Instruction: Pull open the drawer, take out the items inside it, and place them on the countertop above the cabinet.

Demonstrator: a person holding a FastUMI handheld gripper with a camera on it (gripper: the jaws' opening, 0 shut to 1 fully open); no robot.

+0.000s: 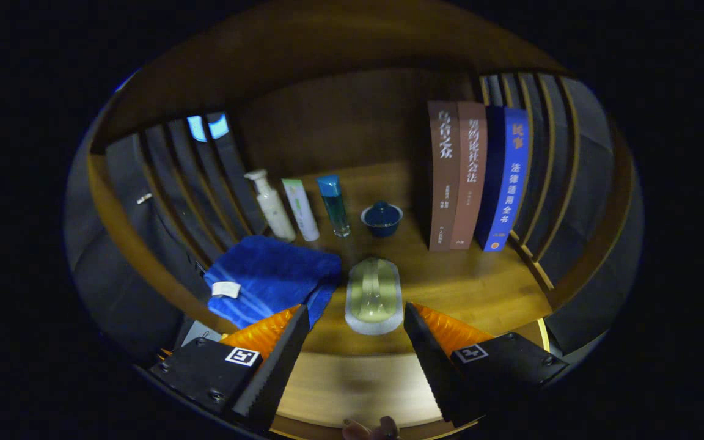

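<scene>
Gripper view: gripper [356, 324] is hovering with jaws wide apart, gripping nothing, just short of the soap dish [373, 296] sitting on the desk [480, 287] beside the blue towel [272, 278], probably already unloaded.

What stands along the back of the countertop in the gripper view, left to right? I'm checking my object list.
White pump bottle → white-green tube → blue bottle → dark blue lidded cup → two brown books → blue books. The gripper hangs open, fingers apart, nearer than all.
</scene>
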